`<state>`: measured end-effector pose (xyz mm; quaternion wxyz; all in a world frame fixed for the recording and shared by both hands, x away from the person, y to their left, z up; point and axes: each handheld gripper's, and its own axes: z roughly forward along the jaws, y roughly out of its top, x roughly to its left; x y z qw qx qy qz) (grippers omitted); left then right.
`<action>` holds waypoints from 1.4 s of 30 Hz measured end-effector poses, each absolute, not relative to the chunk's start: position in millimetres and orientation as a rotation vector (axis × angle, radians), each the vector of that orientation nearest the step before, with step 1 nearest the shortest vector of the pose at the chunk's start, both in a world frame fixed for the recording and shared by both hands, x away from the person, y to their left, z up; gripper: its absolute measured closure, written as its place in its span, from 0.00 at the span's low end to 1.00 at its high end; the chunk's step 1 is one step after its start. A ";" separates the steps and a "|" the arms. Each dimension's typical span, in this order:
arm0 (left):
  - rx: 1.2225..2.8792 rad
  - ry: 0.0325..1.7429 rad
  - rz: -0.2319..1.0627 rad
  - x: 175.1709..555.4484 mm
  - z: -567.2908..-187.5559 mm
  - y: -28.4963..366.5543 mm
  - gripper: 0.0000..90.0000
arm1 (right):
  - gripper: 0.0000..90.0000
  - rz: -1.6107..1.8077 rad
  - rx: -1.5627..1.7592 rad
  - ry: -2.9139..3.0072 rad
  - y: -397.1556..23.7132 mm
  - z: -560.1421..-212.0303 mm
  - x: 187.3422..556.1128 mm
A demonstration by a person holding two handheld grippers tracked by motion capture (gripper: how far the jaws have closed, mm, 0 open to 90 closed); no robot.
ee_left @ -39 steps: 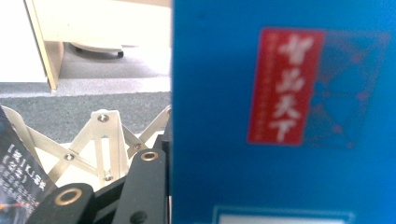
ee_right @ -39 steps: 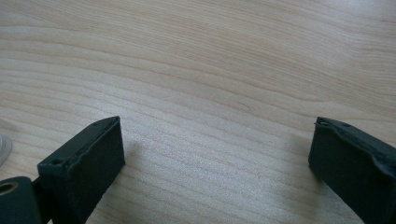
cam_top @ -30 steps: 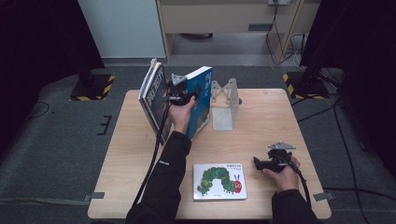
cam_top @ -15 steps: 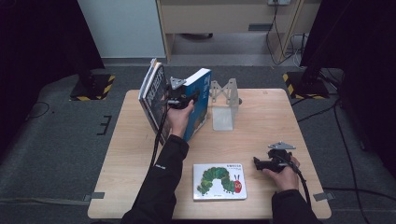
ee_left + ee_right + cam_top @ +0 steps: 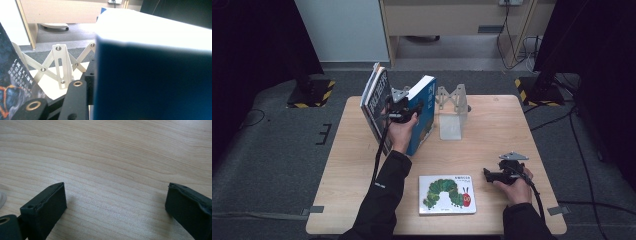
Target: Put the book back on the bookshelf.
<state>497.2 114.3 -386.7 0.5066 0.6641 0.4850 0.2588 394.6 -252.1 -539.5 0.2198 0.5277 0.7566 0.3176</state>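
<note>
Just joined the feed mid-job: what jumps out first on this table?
The thick blue hardcover book stands upright at the table's far left, clamped in the left gripper, beside two dark-covered books leaning away and a white metal bookend to its right. Near the front edge, a white picture book with a green caterpillar lies flat. The right gripper rests beside it, jaws open over bare wood.

The left arm stretches forward, its hand raised with the left gripper point(image 5: 404, 106) at the far end, jaws part closed around something thick. The right hand rests low and near, the right gripper point(image 5: 490, 174) pointing to the left with its jaws standing wide apart.
</note>
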 end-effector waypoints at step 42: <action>1.574 1.164 0.709 452.8 -400.3 112.5 0.64 | 0.04 0.876 1.460 2.090 -251.7 -539.5 394.4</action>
